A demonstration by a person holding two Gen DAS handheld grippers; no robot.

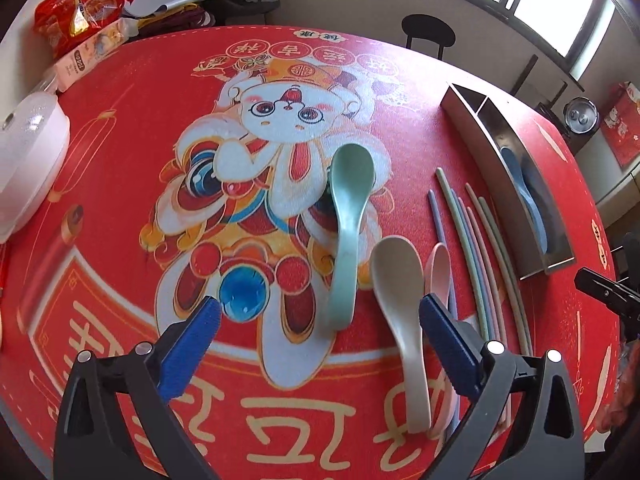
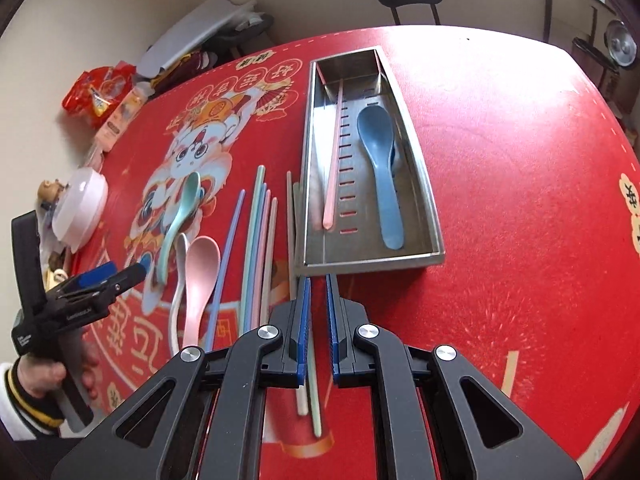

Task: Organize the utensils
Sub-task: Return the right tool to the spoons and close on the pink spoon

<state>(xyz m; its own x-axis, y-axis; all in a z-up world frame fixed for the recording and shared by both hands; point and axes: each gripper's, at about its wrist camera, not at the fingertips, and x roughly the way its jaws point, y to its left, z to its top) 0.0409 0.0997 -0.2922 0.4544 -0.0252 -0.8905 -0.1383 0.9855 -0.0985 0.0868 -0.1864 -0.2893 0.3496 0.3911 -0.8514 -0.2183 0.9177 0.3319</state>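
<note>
A red tablecloth (image 1: pixel 120 208) with a cartoon rabbit print covers the table, and the utensils lie spread across it. In the left wrist view, the left gripper (image 1: pixel 320 316) hangs low in the frame with its blue-padded jaws spread wide apart and nothing between the pads; the handle end of a green spoon (image 1: pixel 348 216) lies just ahead of the gap, its bowl pointing up the frame. Just right of it lie a white spoon (image 1: pixel 400 300) and a pink spoon (image 1: pixel 440 268), the pink one partly hidden behind the right jaw. Further right, a row of pastel chopsticks (image 1: pixel 476 240) runs lengthwise beside a steel tray (image 1: pixel 472 128) at the right of the frame. In the right wrist view, the right gripper (image 2: pixel 318 284) sits at bottom centre with its jaws drawn nearly together and holding nothing, the tips just short of the tray's near wall. Inside the tray, a blue spoon (image 2: pixel 380 168) lies in the right compartment and a pink chopstick (image 2: pixel 334 160) in the left. At the lower left of that view, a hand (image 2: pixel 44 372) in a striped cuff grips the other gripper's handle.
</note>
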